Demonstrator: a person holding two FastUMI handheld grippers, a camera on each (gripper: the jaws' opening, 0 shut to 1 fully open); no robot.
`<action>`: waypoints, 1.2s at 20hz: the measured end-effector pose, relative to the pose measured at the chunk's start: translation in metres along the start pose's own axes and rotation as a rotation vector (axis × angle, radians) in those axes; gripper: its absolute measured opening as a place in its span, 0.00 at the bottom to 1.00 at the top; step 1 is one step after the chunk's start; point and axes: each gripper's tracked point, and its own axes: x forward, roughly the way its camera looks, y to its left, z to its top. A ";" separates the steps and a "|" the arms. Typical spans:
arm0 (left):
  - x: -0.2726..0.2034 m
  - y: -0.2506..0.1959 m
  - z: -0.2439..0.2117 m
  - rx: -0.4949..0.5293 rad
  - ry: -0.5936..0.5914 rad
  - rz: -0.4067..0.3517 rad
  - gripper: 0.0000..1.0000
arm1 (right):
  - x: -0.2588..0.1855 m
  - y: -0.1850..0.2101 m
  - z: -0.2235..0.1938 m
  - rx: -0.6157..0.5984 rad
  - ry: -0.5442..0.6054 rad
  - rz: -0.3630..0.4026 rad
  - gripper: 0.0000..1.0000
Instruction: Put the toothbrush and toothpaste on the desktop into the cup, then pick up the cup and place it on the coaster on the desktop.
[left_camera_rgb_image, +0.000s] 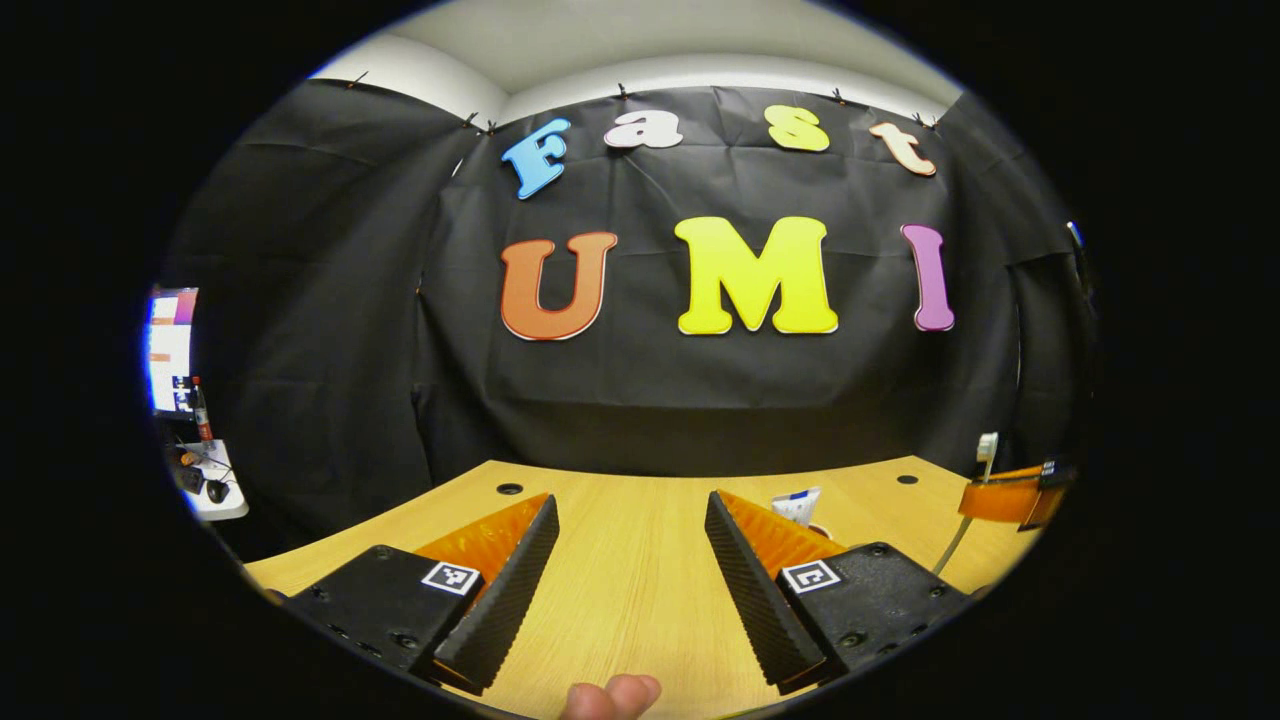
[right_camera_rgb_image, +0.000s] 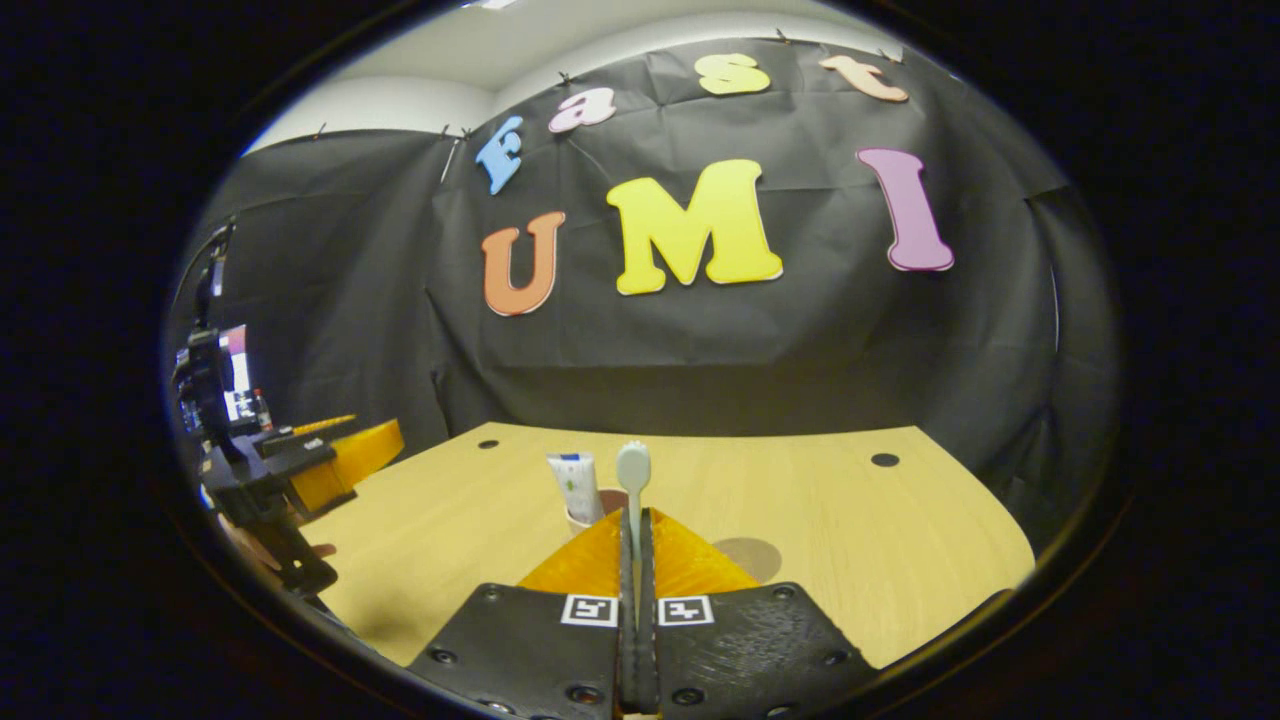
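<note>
The right gripper (right_camera_rgb_image: 637, 545) pinches the toothbrush (right_camera_rgb_image: 634, 480) upright, head up, so it can drop handle-first into the cup (right_camera_rgb_image: 600, 508) mid-desktop (right_camera_rgb_image: 850, 520), where the toothpaste (right_camera_rgb_image: 574, 484) stands. The coaster (right_camera_rgb_image: 750, 557) lies nearer the front edge. The left gripper (left_camera_rgb_image: 632, 570) gapes, empty.

Toothbrush (right_camera_rgb_image: 634, 480) pale, upright, head up, handle pinched btwn right hand-held gripper (right_camera_rgb_image: 636, 545) fingers. Toothpaste (right_camera_rgb_image: 575, 487) white tube standing in cup (right_camera_rgb_image: 603, 505) on worktop (right_camera_rgb_image: 850, 540); round coaster (right_camera_rgb_image: 752, 556) nearby.
</note>
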 end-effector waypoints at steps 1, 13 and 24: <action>-0.001 0.008 -0.005 0.001 0.008 0.014 0.94 | 0.008 0.002 0.008 -0.010 -0.017 -0.001 0.00; -0.004 0.033 -0.031 -0.029 0.036 0.043 0.94 | 0.097 0.023 0.074 -0.037 -0.202 0.027 0.00; -0.004 0.028 -0.030 -0.038 0.037 0.037 0.94 | 0.133 0.038 0.040 -0.074 -0.121 0.051 0.00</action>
